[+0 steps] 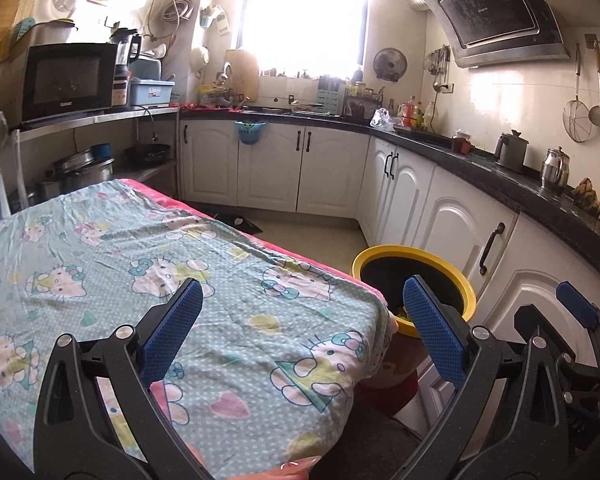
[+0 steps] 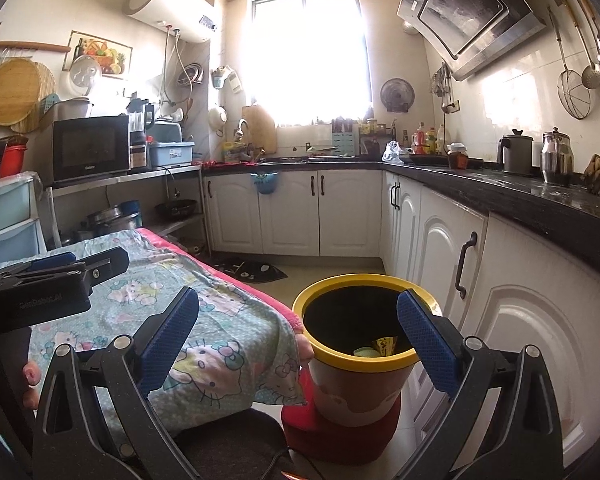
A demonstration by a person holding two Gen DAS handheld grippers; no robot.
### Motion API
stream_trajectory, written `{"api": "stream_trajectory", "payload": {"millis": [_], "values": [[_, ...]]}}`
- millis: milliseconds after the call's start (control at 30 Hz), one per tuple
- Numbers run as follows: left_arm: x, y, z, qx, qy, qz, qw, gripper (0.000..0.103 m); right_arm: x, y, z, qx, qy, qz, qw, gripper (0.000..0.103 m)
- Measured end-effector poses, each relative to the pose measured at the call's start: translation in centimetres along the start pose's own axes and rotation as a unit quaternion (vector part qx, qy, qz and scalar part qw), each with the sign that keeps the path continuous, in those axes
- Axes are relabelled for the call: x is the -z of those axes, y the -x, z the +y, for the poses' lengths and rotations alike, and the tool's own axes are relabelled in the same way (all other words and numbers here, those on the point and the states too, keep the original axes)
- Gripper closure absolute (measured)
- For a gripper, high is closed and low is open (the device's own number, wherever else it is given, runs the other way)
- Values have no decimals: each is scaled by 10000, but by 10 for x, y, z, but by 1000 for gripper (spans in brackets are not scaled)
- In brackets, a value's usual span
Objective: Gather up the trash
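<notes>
A yellow-rimmed trash bin (image 2: 358, 360) stands on a red stool (image 2: 340, 436) beside the table; its rim also shows in the left wrist view (image 1: 416, 254). Yellow and green scraps (image 2: 376, 348) lie inside it. My right gripper (image 2: 298, 334) is open and empty, held over the gap between table edge and bin. My left gripper (image 1: 302, 328) is open and empty above the table's right end. The right gripper also shows at the right edge of the left wrist view (image 1: 576, 308); the left gripper shows at the left of the right wrist view (image 2: 56, 276).
The table wears a Hello Kitty cloth (image 1: 160, 280). White cabinets (image 2: 460, 264) under a black counter (image 2: 540, 200) run along the right and back. A microwave (image 1: 68, 80) sits on a steel shelf at left. A dark mat (image 2: 256, 272) lies on the floor.
</notes>
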State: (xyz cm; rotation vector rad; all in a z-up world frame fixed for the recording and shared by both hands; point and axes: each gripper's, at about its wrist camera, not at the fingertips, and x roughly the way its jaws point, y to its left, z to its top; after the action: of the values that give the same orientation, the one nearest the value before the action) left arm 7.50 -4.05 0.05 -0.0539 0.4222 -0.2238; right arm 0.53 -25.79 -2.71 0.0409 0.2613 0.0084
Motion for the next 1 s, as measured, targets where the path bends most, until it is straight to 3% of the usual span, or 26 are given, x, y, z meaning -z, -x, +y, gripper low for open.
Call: {"api": "stream_trajectory", "payload": {"millis": [1000], "values": [[-1,2,-1,-22,-33,-47,10000,11,2,-2,-6,2,-35,59,10000,6]]}}
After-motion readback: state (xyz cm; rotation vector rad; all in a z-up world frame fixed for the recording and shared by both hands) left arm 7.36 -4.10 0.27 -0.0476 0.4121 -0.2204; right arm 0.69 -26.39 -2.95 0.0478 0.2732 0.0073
